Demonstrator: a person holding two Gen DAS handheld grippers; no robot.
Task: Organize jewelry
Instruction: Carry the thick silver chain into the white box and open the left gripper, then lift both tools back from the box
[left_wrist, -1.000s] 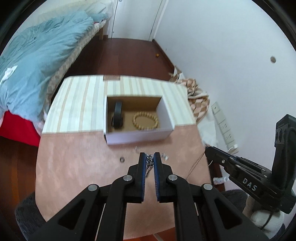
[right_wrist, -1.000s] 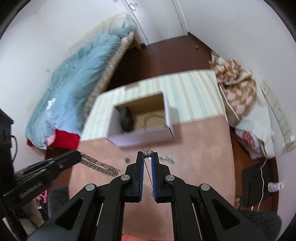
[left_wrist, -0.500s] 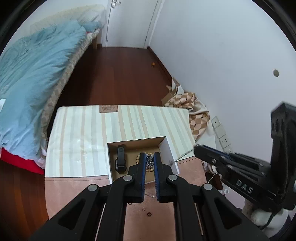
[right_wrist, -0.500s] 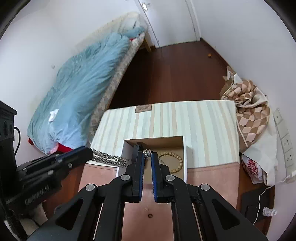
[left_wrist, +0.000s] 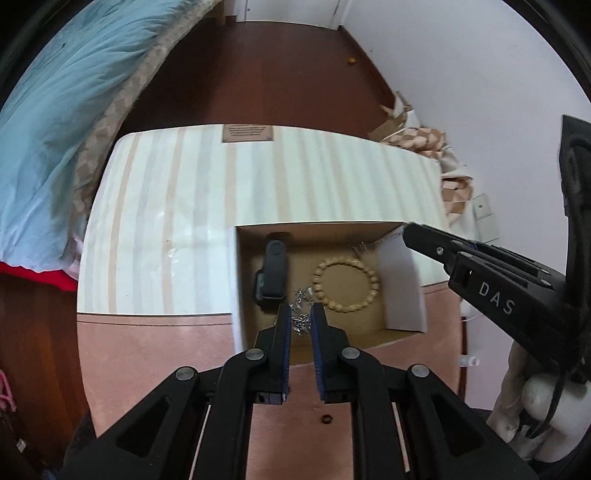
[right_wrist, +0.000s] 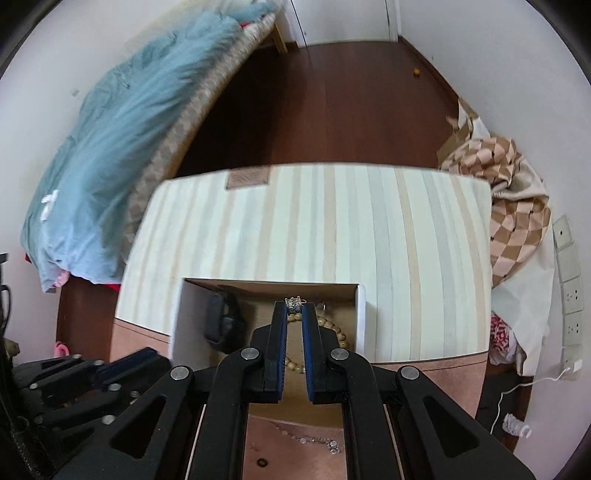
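Both grippers point steeply down over an open cardboard box on the desk.

Left gripper: the jaws have just been opening slightly. A silver chain shows between the fingers, hanging into the box and pooling on its floor; whether the pads still press on it I cannot tell.

Right gripper: fingers clenched on the chain's other end, held at the tips above the box interior.

Box contents: a black watch on the left and a wooden bead bracelet on the right, with the chain lying between them.

On the desk near the box: a small dark ring and a second thin chain.
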